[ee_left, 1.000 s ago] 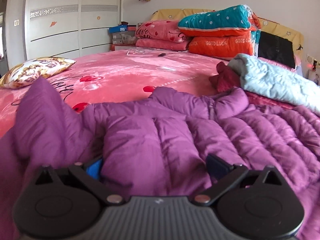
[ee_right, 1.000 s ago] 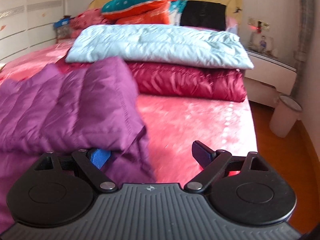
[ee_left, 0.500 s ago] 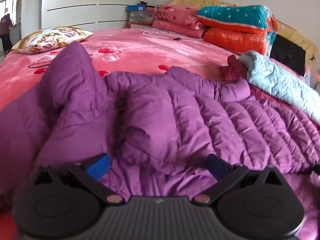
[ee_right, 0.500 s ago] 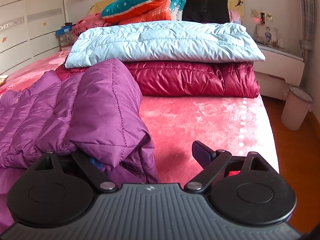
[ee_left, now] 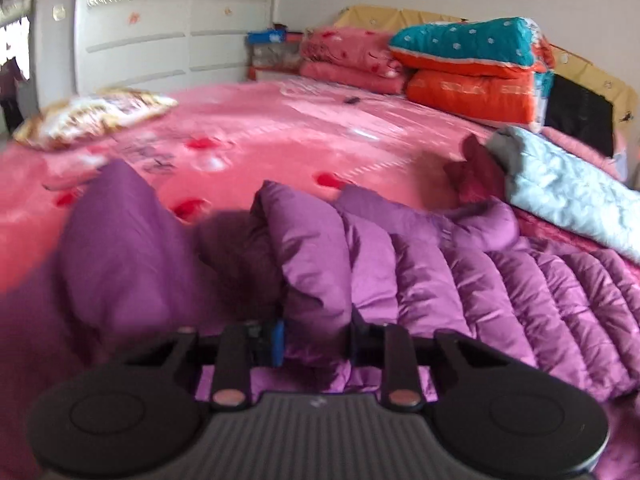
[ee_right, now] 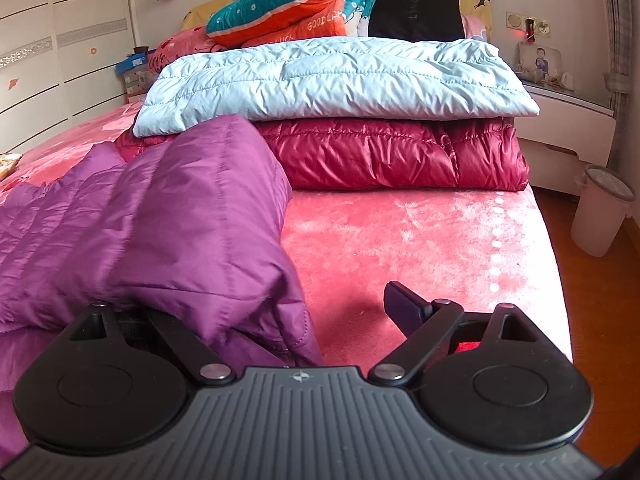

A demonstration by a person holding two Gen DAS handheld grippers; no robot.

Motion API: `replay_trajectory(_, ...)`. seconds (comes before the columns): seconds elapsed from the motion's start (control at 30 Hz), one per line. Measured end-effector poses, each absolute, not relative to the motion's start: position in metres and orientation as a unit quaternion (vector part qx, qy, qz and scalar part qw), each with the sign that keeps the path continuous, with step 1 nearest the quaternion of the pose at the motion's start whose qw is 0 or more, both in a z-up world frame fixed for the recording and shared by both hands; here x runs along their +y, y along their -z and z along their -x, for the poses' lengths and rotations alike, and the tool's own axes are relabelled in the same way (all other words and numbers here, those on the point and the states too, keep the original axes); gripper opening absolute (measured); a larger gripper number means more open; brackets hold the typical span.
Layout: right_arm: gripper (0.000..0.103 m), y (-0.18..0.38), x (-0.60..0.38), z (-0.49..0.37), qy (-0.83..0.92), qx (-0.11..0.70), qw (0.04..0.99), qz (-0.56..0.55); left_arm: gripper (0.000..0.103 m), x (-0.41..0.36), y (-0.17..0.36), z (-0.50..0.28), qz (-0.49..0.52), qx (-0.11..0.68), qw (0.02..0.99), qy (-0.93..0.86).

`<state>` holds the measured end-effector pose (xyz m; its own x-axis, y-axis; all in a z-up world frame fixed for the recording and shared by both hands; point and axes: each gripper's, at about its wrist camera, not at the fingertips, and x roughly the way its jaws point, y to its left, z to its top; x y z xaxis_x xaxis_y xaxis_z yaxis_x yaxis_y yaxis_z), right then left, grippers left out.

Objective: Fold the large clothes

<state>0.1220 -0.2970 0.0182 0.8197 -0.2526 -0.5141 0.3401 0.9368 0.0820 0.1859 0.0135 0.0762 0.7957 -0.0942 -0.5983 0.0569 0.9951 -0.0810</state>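
Folding: a purple jacket (ee_left: pixel 460 280) lies spread across the near part of the bed (ee_left: pixel 280 136), its quilted body running toward the bed's right side.
Left gripper (ee_left: pixel 316 340): its jaws have just been closing, and a puffed fold of the jacket is now pinched between the pads – clenched on the cloth, which bulges up above the fingers.
Left view: blurred; a loose purple flap stands up left of the pinched fold, and the pink cover shows behind it.
Right gripper (ee_right: pixel 276 304): spread wide, not clamped. The right finger (ee_right: pixel 404 304) hangs free above the bare red cover; the left finger is hidden under the jacket's edge, so I cannot tell whether it touches the cloth.
Jacket edge: in the right view a smooth purple panel (ee_right: pixel 192 232) drapes over the gripper's left side and ends in a hem near the bed's near edge.
Stack: a pale blue jacket (ee_right: pixel 332 80) lies folded on a dark red jacket (ee_right: pixel 400 156), both along the bed's right side, just beyond the purple one.
Head end: teal and orange quilts (ee_right: pixel 288 4) piled at the headboard – pink pillows (ee_left: pixel 352 60) beside them.
Far left corner: a patterned pillow (ee_left: pixel 88 116) on the cover.
Floor: a bin (ee_right: pixel 600 208) by a white nightstand (ee_right: pixel 568 128), right of the bed.
Wall: a white wardrobe (ee_left: pixel 168 28) behind the bed.
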Motion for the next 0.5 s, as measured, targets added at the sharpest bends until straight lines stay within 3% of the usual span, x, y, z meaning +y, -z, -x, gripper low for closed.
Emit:
replay_trajectory(0.33,0.103,-0.024,-0.294,-0.125,0.084,0.288,0.951,-0.069,0.03,0.019,-0.071,-0.172,-0.028,0.31,0.95,0.015)
replay_trajectory(0.5,0.103,-0.032,-0.309,-0.119,0.002,0.323,0.941,-0.102,0.055,0.017,-0.098,-0.145,-0.059,0.267,0.962,0.019)
